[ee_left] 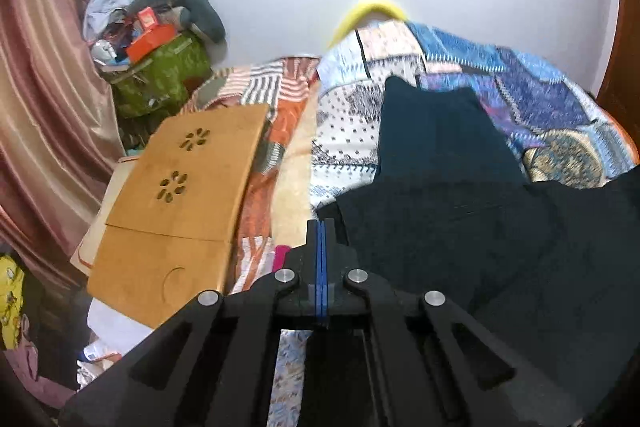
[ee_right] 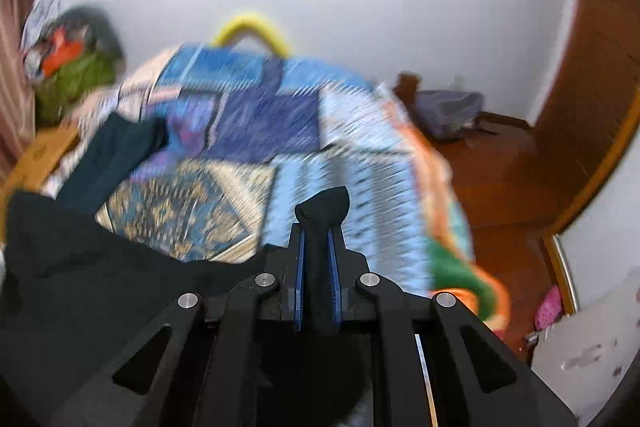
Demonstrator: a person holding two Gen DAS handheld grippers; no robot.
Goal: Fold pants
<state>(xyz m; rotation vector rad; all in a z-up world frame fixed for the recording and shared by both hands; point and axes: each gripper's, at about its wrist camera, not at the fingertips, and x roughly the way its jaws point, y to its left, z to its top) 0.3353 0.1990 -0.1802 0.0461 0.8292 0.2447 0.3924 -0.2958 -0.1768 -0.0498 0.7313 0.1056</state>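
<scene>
Dark navy pants [ee_left: 460,195] lie spread on a blue patterned bedspread [ee_left: 540,83], one leg reaching toward the far wall. My left gripper [ee_left: 321,227] is shut, its blue pads pressed together at the pants' left edge; whether cloth sits between them is hidden. My right gripper [ee_right: 320,223] is shut on a bunched fold of the pants [ee_right: 324,205] that pokes out past the fingertips. The rest of the pants [ee_right: 80,259] trails off to the left in the blurred right wrist view.
A wooden lap desk [ee_left: 180,203] lies on the bed to the left. A heap of clutter with a green bag [ee_left: 160,75] sits in the far left corner by pink curtains [ee_left: 36,107]. A wooden floor [ee_right: 500,179] and door [ee_right: 600,67] lie right of the bed.
</scene>
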